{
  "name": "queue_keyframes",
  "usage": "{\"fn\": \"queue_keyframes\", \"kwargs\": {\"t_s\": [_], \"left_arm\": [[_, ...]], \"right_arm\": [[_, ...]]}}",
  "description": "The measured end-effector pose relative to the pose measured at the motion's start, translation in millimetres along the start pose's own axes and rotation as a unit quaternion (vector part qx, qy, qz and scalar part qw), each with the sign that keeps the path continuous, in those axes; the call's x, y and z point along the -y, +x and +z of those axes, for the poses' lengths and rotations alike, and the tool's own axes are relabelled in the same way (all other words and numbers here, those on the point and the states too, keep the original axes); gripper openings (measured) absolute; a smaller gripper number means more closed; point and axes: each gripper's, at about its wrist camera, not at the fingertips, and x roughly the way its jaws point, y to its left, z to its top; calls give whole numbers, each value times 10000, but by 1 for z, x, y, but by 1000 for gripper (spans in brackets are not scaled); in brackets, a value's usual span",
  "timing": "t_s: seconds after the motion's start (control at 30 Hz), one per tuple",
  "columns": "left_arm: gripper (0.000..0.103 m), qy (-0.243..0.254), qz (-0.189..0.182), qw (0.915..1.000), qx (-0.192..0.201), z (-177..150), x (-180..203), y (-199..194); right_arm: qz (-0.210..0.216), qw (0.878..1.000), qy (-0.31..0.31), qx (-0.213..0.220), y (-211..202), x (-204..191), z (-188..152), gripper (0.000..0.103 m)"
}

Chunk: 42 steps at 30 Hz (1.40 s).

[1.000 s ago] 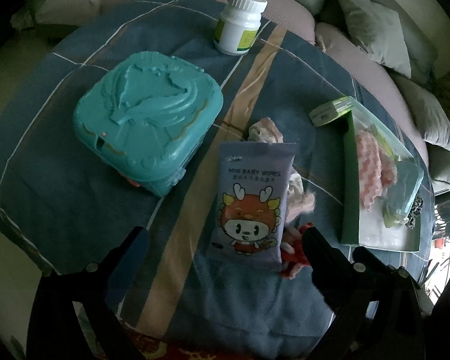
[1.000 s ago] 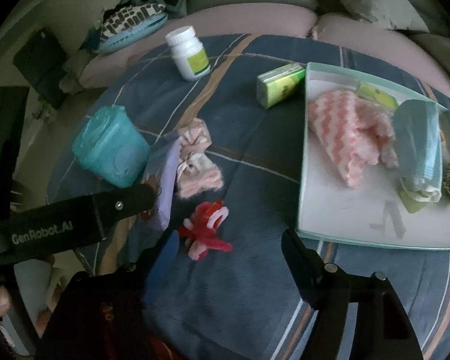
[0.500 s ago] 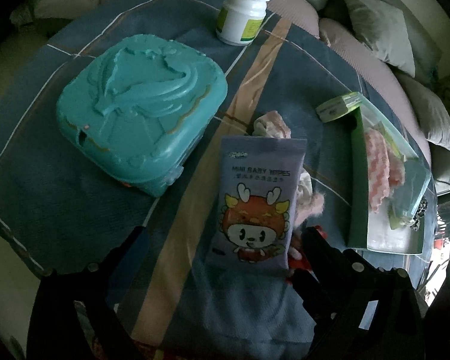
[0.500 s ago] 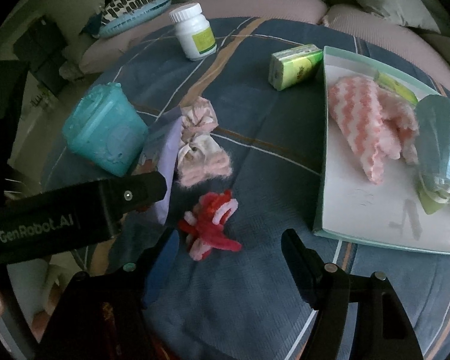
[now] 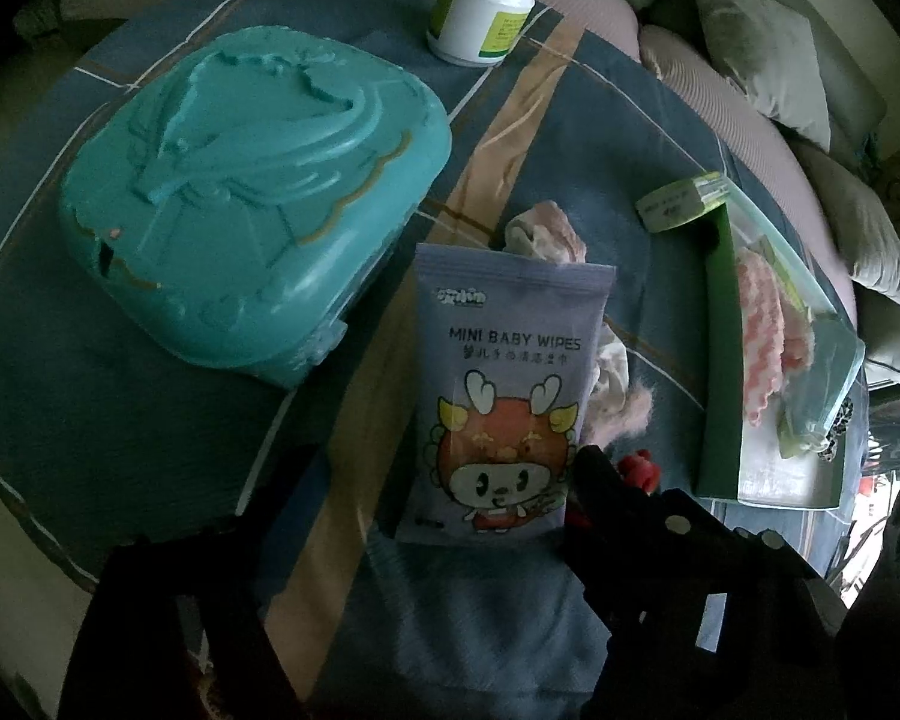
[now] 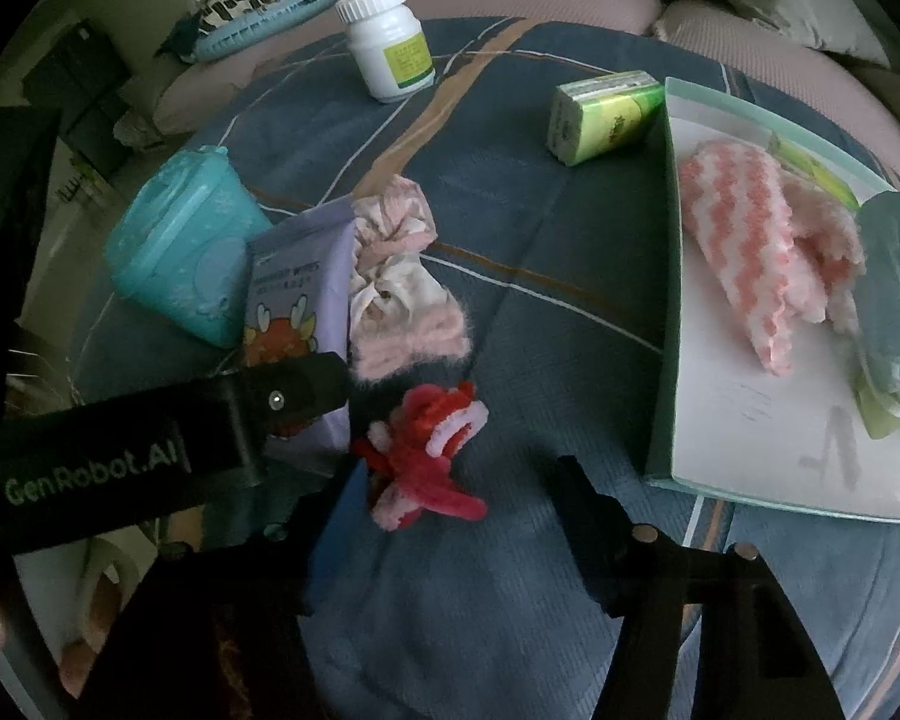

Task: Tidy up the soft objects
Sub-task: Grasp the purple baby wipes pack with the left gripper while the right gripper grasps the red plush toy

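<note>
Left wrist: tool (image 5: 438, 468) closing, apart, around "MINI BABY WIPES" pack (image 5: 501, 396).

The baby wipes pack (image 5: 498, 396) is smooth, faintly glossy film. Beside it, the teal case (image 5: 252, 192) is moulded hard plastic, the red toy (image 6: 426, 450) fuzzy chenille, the bedcover (image 6: 546, 276) matt woven cloth.

Both wrist cams steep, close; share wipes pack (image 5: 498, 396), tray (image 6: 666, 300).
</note>
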Motion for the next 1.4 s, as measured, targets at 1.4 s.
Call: {"fn": "queue_keyframes", "kwargs": {"t_s": [1.4], "left_arm": [[51, 19, -298, 9993, 206, -1, -1, -24]], "right_arm": [[368, 9988, 100, 308, -15, 7, 0, 25]]}}
